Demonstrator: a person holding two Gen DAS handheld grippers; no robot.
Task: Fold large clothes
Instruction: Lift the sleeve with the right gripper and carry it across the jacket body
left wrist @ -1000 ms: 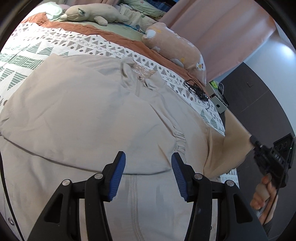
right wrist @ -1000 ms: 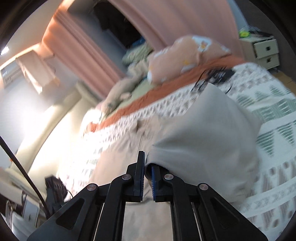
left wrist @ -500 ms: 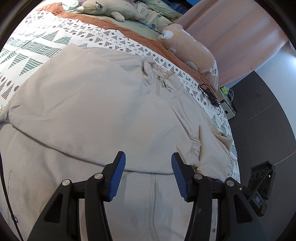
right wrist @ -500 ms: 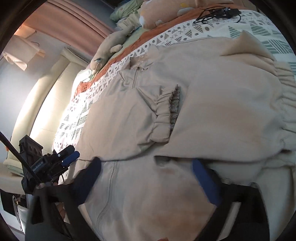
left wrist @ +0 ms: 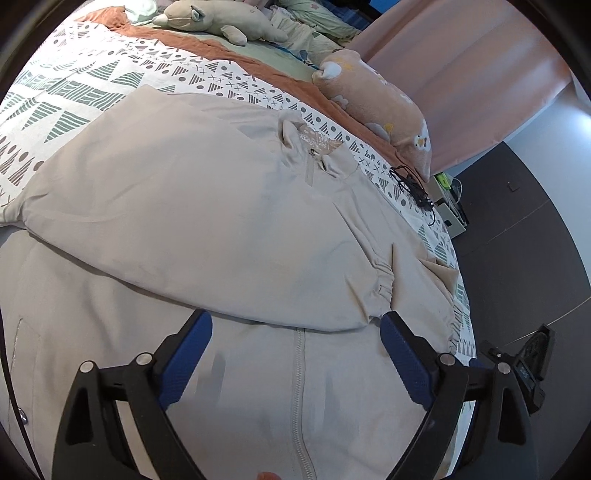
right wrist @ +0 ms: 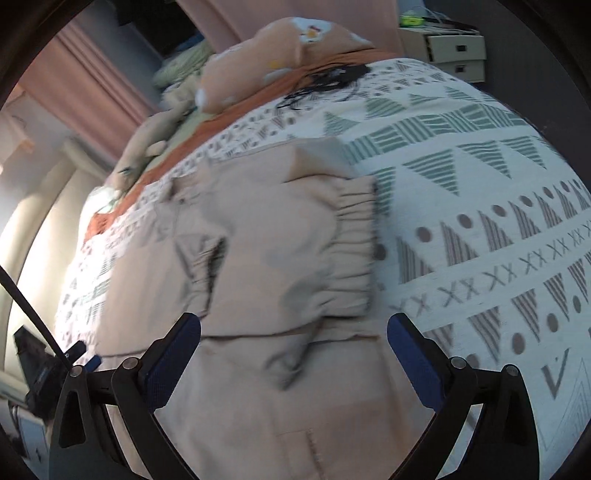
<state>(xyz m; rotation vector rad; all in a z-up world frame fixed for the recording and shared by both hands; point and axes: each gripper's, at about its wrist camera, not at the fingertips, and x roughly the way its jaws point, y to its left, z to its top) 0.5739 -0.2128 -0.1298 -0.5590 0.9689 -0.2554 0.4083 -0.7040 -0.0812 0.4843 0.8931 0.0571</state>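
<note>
A large beige zip jacket (left wrist: 207,206) lies flat on the patterned bedspread (left wrist: 74,85), collar toward the pillows. Both sleeves are folded across its front, and one elastic cuff (right wrist: 354,251) lies near the jacket's right edge. My left gripper (left wrist: 295,325) hovers over the zip just below the folded sleeve; its jaws are opening and its pads press on nothing. Over the jacket's lower right part, my right gripper (right wrist: 295,325) stands open and holds nothing. Each gripper shows at the edge of the other's view, the right gripper (left wrist: 532,369) and the left gripper (right wrist: 48,373).
A pink plush pillow (left wrist: 376,99) and a grey plush toy (left wrist: 221,22) lie at the head of the bed. A black cable (left wrist: 413,188) sits near the bed's right edge. Beyond that edge are drawers (right wrist: 443,51), dark floor (left wrist: 517,240) and a pink curtain (left wrist: 461,62).
My right gripper let go of the sleeve, which now lies across the jacket, and drew back toward the bed's right side. My left gripper's jaws have spread wide.
</note>
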